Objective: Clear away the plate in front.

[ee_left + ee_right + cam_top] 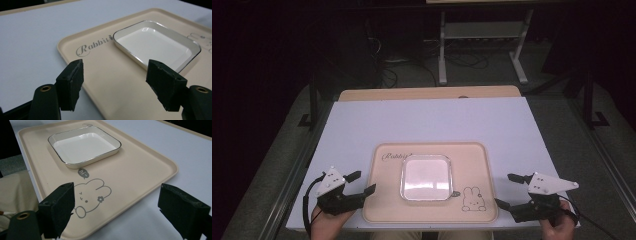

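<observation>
A white table (432, 120) is filling most of the high view, its far edge backed by a strip of light wood, with dark floor and a metal frame lying beyond. A beige tray (472, 155) is sitting on the near half of the table, centred between the two hands, with its long axis running left to right across the table and its near edge lying close to the table's near edge. The word "Rabbit" (93, 46) is showing in script at the tray's far left corner (partly hidden by the dish), and a line-drawn rabbit (91, 195) is sitting at the near right corner with a small "hi" bubble above it. A square white dish (426, 177) with a dark thin rim is resting flat in the middle of the tray, roughly as wide as it is deep, so it is pointing no particular way. The left gripper (359, 184) is hovering just off the tray's left edge with its jaws spread wide and holding nothing, the dish lying ahead and to its right. The right gripper (508, 190) is sitting by the tray's near right corner, jaws likewise apart and empty, the dish lying ahead and to its left.
</observation>
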Motion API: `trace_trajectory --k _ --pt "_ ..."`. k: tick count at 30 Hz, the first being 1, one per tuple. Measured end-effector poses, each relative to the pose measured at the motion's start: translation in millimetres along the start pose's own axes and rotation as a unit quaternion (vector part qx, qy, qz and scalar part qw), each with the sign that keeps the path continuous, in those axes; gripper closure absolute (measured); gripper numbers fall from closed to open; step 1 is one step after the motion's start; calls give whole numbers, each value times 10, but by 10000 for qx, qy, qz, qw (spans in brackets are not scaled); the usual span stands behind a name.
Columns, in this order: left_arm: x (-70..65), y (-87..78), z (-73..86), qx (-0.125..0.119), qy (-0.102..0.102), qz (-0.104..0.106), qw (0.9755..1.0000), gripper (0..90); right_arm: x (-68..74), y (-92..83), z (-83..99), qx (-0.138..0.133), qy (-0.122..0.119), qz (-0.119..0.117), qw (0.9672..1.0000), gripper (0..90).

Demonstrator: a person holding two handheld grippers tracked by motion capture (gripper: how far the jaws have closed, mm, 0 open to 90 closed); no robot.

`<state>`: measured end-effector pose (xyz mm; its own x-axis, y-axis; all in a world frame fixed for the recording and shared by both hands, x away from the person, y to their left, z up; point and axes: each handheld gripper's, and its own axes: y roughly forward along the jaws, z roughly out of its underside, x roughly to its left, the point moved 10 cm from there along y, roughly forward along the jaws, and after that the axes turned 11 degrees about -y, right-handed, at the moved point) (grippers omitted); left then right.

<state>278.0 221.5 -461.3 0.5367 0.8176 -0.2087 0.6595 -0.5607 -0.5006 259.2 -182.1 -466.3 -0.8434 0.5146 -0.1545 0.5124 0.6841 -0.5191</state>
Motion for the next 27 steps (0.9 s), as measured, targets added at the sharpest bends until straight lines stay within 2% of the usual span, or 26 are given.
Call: trace_trajectory --k 3,6,11,15,20,27 --pt "48 -29 42 -11 199 -150 9997 293 3 16 7 34 12 -35 10000 131" --pt "48 -30 50 -33 202 -147 9997 293 8 23 7 51 4 -51 10000 131" --pt "40 -24 54 -119 33 -39 9999 290 20 31 8 61 -14 -92 9999 132" --pt "38 -25 54 -129 52 -68 9999 290 24 34 9 69 -33 -112 9999 131" --pt "12 -9 48 -169 -34 26 9998 285 28 34 8 69 -48 -121 9999 132" --pt "-6 -16 36 -213 -8 58 9998 284 23 32 10 67 -36 -110 9999 131"
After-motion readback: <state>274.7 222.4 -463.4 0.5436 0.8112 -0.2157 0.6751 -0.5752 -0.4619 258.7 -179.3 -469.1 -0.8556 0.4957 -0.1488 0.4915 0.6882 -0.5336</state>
